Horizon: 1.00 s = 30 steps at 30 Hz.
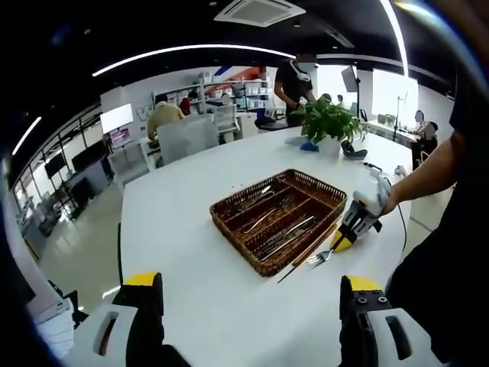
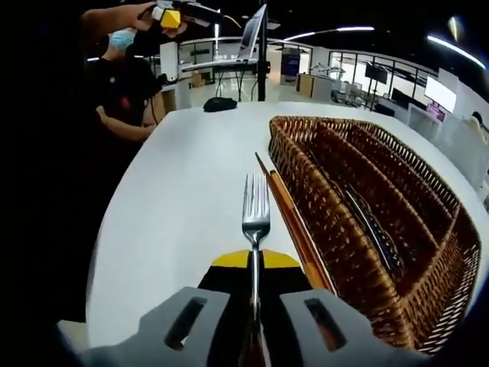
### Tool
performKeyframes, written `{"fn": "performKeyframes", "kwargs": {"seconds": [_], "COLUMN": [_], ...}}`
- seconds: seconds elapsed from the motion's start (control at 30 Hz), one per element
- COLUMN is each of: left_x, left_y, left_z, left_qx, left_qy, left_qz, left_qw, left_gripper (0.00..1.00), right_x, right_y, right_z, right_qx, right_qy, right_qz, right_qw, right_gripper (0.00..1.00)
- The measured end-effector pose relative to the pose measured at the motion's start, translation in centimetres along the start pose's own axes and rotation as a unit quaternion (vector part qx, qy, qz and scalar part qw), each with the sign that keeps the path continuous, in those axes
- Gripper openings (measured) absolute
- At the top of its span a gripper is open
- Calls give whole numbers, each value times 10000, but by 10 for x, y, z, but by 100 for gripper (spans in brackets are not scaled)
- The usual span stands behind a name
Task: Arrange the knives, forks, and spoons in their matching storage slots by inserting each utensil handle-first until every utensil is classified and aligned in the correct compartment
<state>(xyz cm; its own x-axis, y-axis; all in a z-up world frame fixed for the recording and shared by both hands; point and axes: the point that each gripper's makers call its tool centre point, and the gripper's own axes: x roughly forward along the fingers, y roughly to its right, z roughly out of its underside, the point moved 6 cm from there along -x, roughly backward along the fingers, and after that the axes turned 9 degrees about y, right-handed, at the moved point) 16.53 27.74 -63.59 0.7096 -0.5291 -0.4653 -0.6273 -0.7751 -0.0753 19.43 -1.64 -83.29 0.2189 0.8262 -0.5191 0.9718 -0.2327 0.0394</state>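
The fork (image 2: 255, 218) sat clamped by its handle in your right gripper (image 2: 254, 294), tines pointing forward above the white table (image 2: 176, 199), just beside the wicker tray (image 2: 321, 191). A pair of chopsticks (image 2: 286, 210) lay on the table against the tray's near wall. More cutlery (image 1: 279, 222) lay in the tray's long compartments. Your left gripper (image 1: 248, 306) hung well back from the tray with its jaws spread wide, holding nothing. A potted plant (image 1: 330, 122) stood beyond the tray.
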Motion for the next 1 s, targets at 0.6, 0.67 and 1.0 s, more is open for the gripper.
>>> {"fn": "performKeyframes", "kwargs": {"seconds": [0.6, 0.67, 1.0], "left_x": [1, 1, 2], "left_y": [3, 4, 7], "left_z": [-6, -6, -6], "left_qx": [53, 51, -12], "left_qy": [85, 82, 187], "left_qz": [13, 14, 40], "left_qw": [9999, 10000, 9998], "left_gripper": [100, 100, 100], "right_x": [-26, -31, -52], "right_y": [-3, 1, 3], "right_z": [-43, -53, -92], "right_qx": [-191, -245, -476], "right_qy": [-225, -201, -316], "right_qz": [-237, -199, -471], "right_qw": [9993, 9993, 9973], "right_gripper": [0, 0, 0]}}
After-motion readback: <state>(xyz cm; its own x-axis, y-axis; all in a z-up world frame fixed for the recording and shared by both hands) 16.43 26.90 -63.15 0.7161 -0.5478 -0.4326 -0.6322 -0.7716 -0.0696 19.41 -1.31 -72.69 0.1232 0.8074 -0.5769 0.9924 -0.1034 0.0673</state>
